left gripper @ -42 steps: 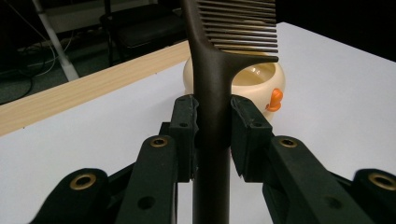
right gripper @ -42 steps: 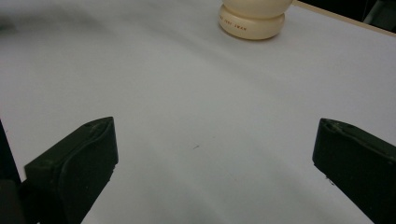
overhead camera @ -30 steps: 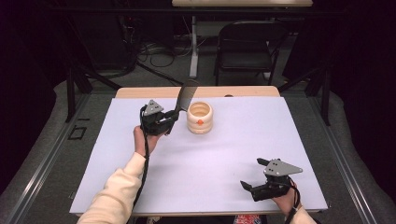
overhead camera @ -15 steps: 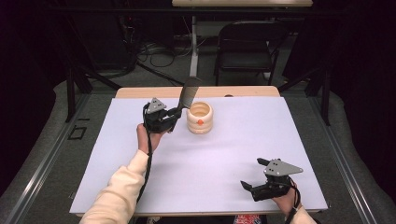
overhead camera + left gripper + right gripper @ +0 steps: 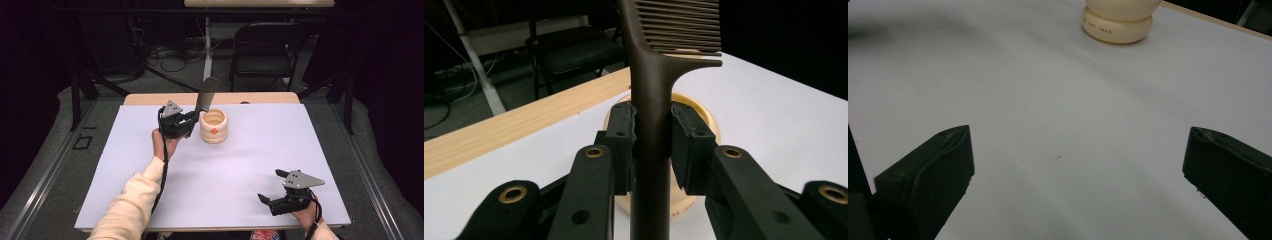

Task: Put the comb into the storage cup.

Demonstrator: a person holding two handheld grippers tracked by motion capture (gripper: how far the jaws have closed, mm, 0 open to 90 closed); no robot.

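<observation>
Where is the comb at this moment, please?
In the high view the comb is at the far left-centre of the table, held by its handle in the left gripper, teeth end up, just left of the cream holder.

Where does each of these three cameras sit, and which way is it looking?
High view: above the table, looking forward and down; forearms and both claws show.
Left gripper view: on the left claw, looking along its jaws, shut on a comb.
Right gripper view: on the right claw, jaws open.
All three show the cream pot.
</observation>
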